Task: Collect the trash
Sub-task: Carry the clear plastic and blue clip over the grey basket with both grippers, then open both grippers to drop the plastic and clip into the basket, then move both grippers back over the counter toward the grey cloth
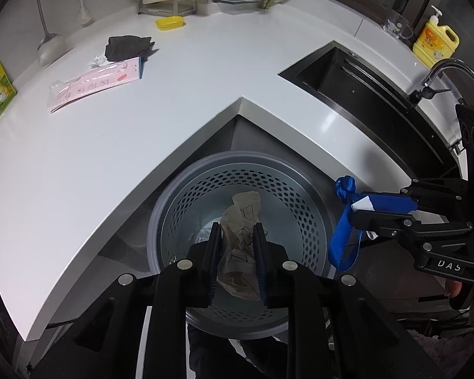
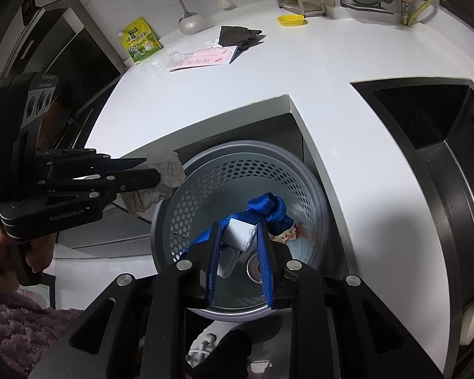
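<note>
Only our right wrist view shows red-and-white scraps (image 2: 292,232) already lying in the perforated bin (image 2: 312,189). Our left tool (image 1: 237,246) grips creased brown paper (image 1: 240,221) above that bin; our right tool (image 2: 238,240) clamps a blue strap with white tag (image 2: 265,210), below the white surface (image 1: 180,94).

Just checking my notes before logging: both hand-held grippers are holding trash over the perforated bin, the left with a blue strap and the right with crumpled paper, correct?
Not quite; the items are swapped. The left hand-held gripper holds the crumpled paper, as the left wrist view shows, and the right hand-held gripper holds the blue strap, both over the perforated bin.
</note>
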The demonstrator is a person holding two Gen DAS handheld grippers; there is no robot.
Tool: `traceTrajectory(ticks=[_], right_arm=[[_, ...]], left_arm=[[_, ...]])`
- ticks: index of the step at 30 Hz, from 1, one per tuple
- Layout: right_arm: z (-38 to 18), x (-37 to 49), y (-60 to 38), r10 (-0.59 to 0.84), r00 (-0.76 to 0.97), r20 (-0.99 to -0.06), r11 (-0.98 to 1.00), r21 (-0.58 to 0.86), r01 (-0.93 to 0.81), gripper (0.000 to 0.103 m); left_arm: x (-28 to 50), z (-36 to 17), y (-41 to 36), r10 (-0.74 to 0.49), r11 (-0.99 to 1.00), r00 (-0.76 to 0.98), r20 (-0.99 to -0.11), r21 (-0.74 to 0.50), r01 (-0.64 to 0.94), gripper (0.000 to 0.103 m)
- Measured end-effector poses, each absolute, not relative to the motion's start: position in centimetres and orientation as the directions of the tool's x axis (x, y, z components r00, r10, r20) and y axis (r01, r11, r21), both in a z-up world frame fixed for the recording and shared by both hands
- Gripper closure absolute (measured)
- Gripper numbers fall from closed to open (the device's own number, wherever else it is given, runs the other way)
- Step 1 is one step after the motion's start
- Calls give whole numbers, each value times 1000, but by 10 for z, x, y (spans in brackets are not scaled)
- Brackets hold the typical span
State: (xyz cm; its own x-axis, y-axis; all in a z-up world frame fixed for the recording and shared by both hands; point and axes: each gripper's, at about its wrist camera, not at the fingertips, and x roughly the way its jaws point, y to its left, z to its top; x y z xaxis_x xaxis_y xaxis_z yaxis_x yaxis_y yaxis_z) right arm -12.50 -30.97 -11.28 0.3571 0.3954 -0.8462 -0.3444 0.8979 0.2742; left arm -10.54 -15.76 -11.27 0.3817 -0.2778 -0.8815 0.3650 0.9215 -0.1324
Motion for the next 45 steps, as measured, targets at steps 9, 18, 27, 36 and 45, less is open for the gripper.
traceTrajectory(ticks=[9, 18, 27, 36, 45], right_arm=[[-116, -125, -310, 399, 353, -846, 898, 281, -339, 54], [-118, -125, -309, 399, 341, -851, 897, 285, -338, 42], [-109, -123, -311, 405, 362, -840, 895, 284, -343, 38], [-89, -118, -310, 426, 403, -810, 888, 290, -357, 38], [-68, -101, -302, 452, 462, -763, 879, 292, -377, 35]], left_arm=[[-103, -116, -159, -252, 929, 383, -888, -112, 352, 59], [-101, -112, -157, -254, 930, 387, -886, -114, 348, 44], [-99, -98, -149, -253, 938, 425, -869, -111, 330, 39], [-95, -78, -138, -246, 948, 476, -844, -106, 301, 39], [-83, -59, -114, -227, 960, 532, -816, -97, 261, 35]])
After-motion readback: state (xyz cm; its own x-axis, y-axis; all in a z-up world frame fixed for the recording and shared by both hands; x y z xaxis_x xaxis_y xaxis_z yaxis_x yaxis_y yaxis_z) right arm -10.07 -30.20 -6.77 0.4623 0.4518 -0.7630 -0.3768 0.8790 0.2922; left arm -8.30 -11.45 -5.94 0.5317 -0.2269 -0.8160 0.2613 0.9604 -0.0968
